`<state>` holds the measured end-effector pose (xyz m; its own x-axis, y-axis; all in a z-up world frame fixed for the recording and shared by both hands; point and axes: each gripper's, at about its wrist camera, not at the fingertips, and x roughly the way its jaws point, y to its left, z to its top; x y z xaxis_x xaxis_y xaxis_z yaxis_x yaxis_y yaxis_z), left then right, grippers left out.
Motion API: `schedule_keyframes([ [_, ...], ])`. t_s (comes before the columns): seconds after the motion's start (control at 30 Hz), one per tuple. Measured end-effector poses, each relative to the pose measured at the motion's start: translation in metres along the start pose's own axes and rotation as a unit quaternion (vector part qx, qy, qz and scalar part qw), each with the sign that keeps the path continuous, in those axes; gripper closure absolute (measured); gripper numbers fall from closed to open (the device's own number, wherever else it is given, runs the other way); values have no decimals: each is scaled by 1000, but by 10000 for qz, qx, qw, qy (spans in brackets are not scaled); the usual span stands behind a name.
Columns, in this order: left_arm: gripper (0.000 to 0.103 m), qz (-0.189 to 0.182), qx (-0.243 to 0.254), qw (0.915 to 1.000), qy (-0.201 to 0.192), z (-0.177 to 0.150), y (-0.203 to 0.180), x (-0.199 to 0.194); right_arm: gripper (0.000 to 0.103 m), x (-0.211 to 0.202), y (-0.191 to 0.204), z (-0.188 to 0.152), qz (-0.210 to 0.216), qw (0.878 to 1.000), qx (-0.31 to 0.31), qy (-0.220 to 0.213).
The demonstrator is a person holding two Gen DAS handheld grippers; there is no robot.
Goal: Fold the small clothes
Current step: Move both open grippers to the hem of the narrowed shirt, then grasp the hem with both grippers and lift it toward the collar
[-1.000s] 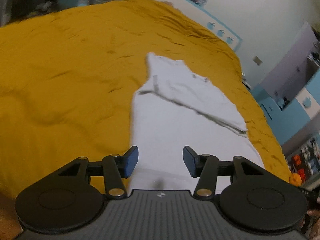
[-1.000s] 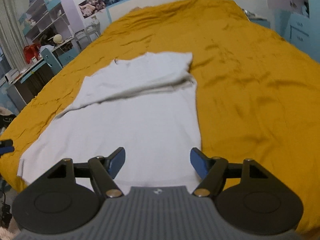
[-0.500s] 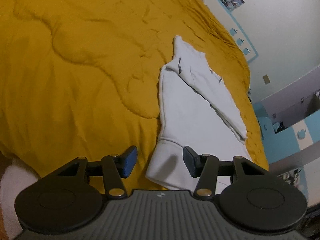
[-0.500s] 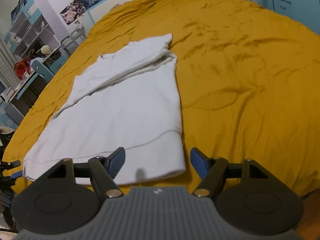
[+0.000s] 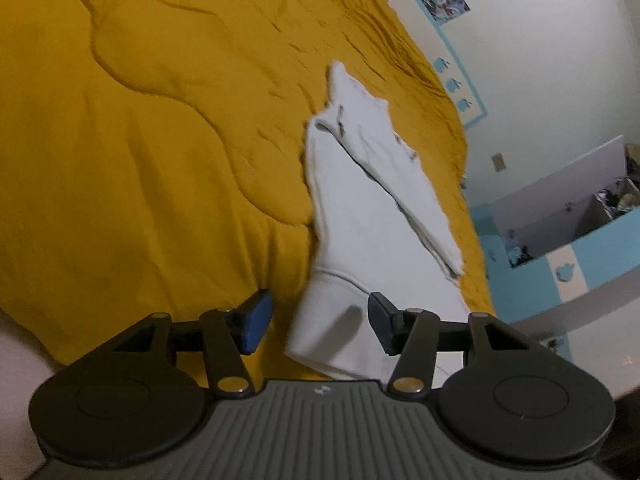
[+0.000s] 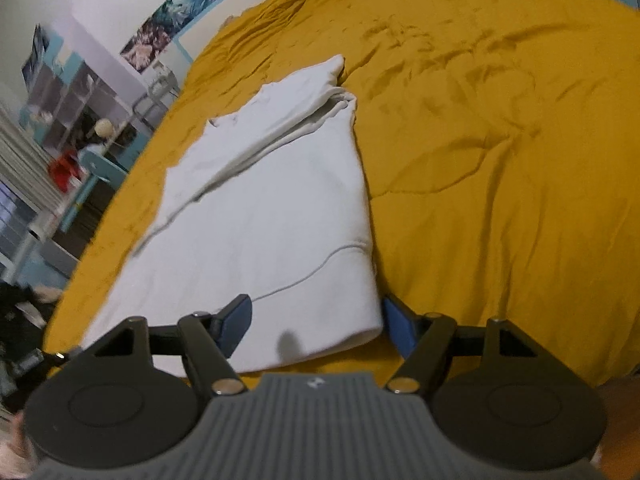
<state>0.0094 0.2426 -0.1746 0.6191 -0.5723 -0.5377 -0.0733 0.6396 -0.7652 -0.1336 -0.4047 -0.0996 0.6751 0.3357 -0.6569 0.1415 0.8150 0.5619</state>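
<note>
A white sweatshirt [image 5: 372, 216] lies flat on the mustard-yellow bed cover [image 5: 140, 140], its sleeves folded across the upper part. Its hem band is nearest me. My left gripper [image 5: 318, 322] is open, jaws either side of the hem's left corner, just above it. In the right wrist view the sweatshirt [image 6: 272, 208] lies on the cover [image 6: 500, 140]. My right gripper [image 6: 316, 324] is open, jaws either side of the hem's right corner. Neither gripper holds cloth.
The bed edge runs just under both grippers. A white wall with posters and blue trim [image 5: 540, 60] is beyond the bed. Shelves, a blue chair and clutter [image 6: 72, 140] stand at the bed's left side.
Both grippers have pulled back towards the near bed edge and dropped towards the hem corners. The jaws stayed open. The sweatshirt has not moved.
</note>
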Motion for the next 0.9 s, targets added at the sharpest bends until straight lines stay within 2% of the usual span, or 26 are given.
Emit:
schedule_keyframes([
  [0.1,43,-15,94,9999,67,0,-8,5,35,4,3,0,-96,9999,-20,27],
  [0.17,49,-38,61,9999,78,-1,-10,9,35,5,5,0,-106,9999,-6,30],
  [0.2,56,-41,26,9999,94,-1,-8,10,35,5,5,0,-105,9999,22,25],
  [0.23,70,-13,-35,9999,119,-1,-7,11,35,6,5,0,-110,9999,46,18],
  [0.3,84,-34,-259,9994,218,-2,-1,13,36,5,5,0,-132,9999,87,-5],
  [0.37,89,-154,-461,9985,269,-1,4,14,36,5,4,-1,-137,9999,98,-14],
  [0.43,93,-200,-450,9984,291,-1,3,14,36,5,5,-1,-152,9998,99,-9],
  [0.63,96,-442,-366,9979,300,2,-10,15,34,6,6,0,-108,9999,67,75],
  [0.73,96,-179,100,9991,371,5,-21,22,34,8,6,0,-129,9999,35,94],
  [0.8,96,-156,140,9987,464,5,-23,28,35,8,5,0,-125,9999,70,64],
  [0.83,96,-171,134,9987,468,4,-23,30,38,7,5,0,-120,9999,94,24],
  [0.87,96,-156,144,9988,448,4,-24,30,46,7,4,0,-113,9999,126,5],
  [0.9,97,-160,146,9988,435,4,-24,30,60,7,3,0,-106,9998,161,4],
])
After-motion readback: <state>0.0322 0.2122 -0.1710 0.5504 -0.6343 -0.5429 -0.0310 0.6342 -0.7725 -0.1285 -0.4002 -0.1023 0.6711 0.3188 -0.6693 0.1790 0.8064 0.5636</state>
